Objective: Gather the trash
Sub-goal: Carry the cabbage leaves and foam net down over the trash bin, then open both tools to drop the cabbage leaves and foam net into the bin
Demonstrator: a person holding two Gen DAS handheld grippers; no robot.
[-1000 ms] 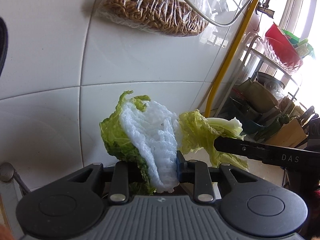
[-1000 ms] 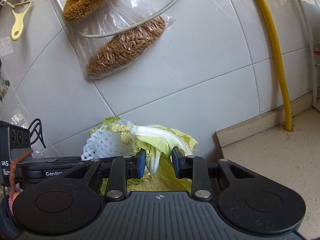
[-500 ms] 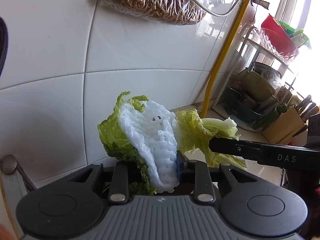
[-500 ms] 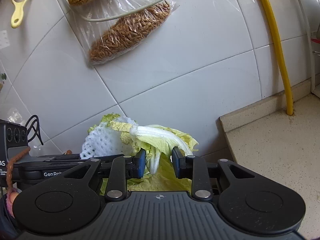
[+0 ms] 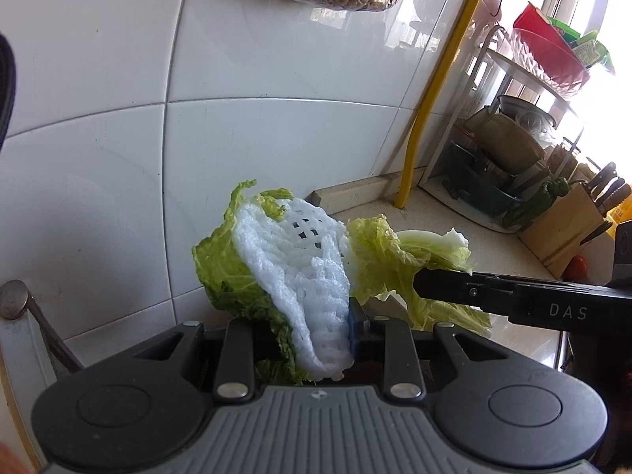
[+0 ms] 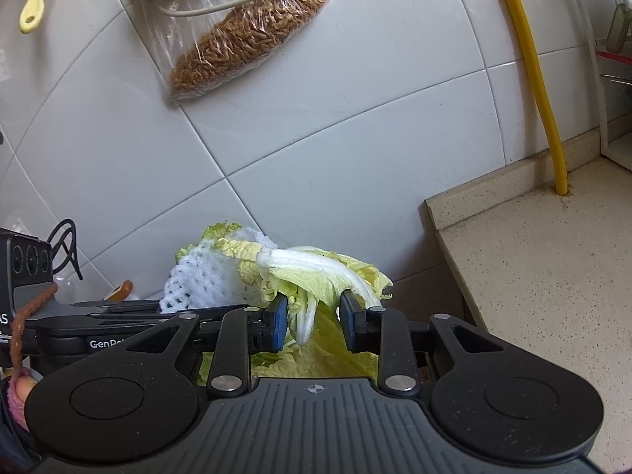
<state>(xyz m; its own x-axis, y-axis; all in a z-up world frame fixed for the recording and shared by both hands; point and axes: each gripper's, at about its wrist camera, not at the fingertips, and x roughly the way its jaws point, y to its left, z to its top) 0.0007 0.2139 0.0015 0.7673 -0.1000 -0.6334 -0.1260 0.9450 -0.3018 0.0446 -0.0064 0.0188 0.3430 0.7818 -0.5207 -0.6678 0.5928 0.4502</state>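
my left claw [image 5: 316, 331] is clamped tight on the white foam net [image 5: 292, 272] and a dark cabbage leaf [image 5: 233, 276], and my right claw [image 6: 312, 322] is pinched nearly closed on the pale cabbage stalks [image 6: 316, 272], both bundles held in the air against the tiled wall [image 6: 355, 138]. over the last second the countertop [image 6: 553, 268] corner has come further into view on the right, so the haul seems on its way to a bin i can't see. open room lies left of the countertop's edge; the yellow pipe [image 6: 529, 71] stands well clear at its back.
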